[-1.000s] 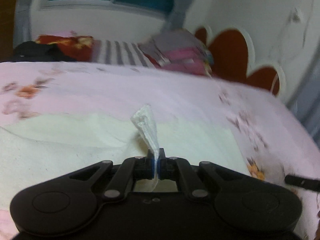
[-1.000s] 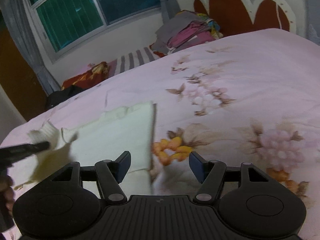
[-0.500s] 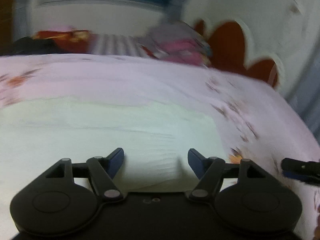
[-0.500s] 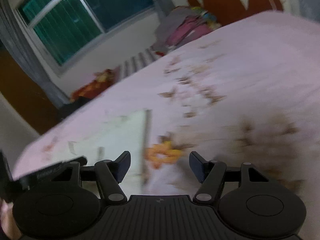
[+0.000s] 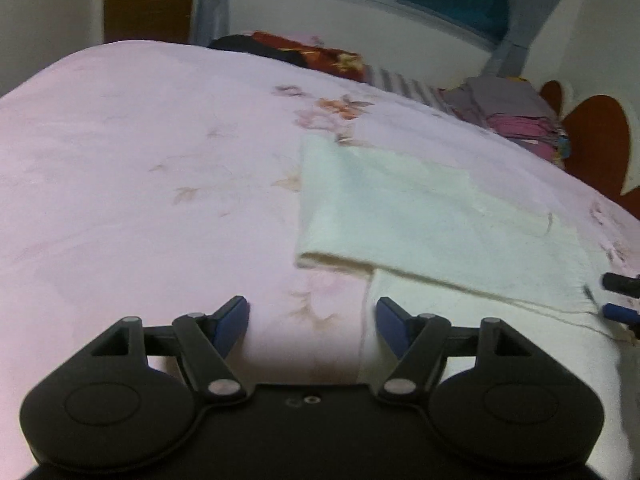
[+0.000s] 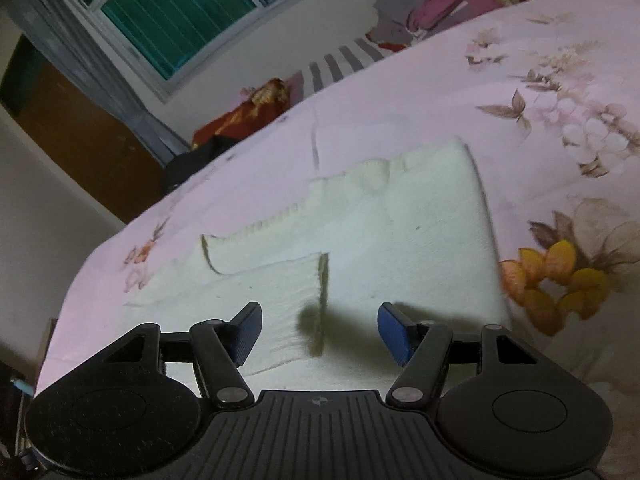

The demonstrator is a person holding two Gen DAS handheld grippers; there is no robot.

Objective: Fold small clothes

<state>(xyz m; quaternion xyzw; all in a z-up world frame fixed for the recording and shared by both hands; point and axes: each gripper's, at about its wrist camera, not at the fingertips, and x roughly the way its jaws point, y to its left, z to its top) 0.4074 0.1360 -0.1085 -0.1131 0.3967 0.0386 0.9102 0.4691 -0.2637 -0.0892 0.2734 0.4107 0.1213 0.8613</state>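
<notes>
Bed (image 5: 140,168): cream garment (image 5: 420,216) is lying flat toward its right side, sleeve now folded across. Left claw (image 5: 312,316), having let go of the sleeve, is hanging apart, empty. Right claw (image 6: 320,328) is hovering apart over the sleeve cuff. Next fold pending, I judge.

Your left hand-held gripper (image 5: 312,320) hangs with its jaws apart and empty over the pink flowered bed (image 5: 140,180). The cream garment (image 5: 432,216) lies flat just right of it, its near left edge by the right finger.
</notes>
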